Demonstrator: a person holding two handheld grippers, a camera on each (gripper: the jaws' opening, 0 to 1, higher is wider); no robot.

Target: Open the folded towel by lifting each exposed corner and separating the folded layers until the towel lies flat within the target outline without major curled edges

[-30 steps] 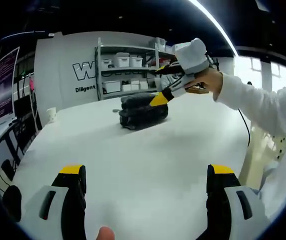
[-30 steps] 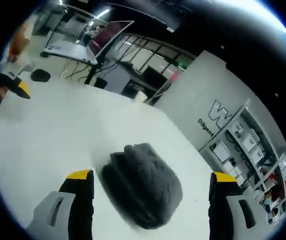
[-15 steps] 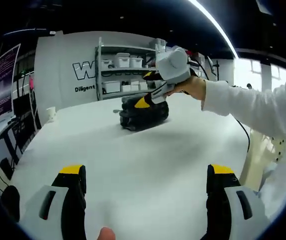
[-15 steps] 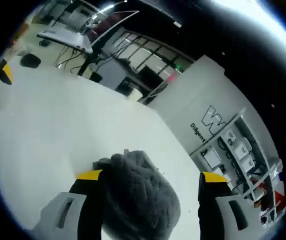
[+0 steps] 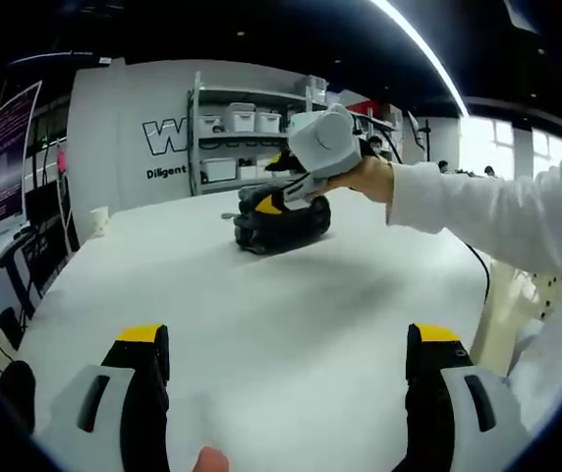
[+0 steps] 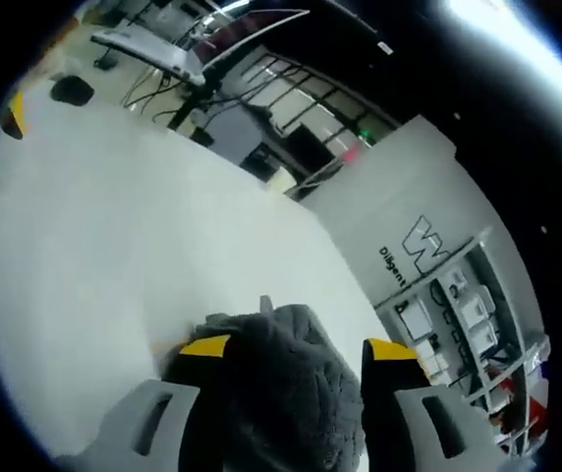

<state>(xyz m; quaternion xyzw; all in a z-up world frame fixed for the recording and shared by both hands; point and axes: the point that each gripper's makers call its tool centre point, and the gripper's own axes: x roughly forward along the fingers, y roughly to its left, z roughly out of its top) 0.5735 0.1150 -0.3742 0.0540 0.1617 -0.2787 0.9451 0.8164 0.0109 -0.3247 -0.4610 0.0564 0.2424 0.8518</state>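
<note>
The white bench [image 5: 261,324] spreads bare across the lower frame. The dark folded towel [image 5: 283,222] sits upper centre, well inside its edges. The right gripper [image 6: 286,346] narrows its jaws around the towel's top. The left gripper [image 5: 286,344] hovers at the bottom, jaws wide apart.

We see the folded towel [image 5: 283,222] lying on the table [image 5: 291,334] well ahead of the left gripper [image 5: 286,344]. The right gripper [image 6: 289,347] sits over it, one jaw on either side; shelves [image 5: 247,133] stand behind.
</note>
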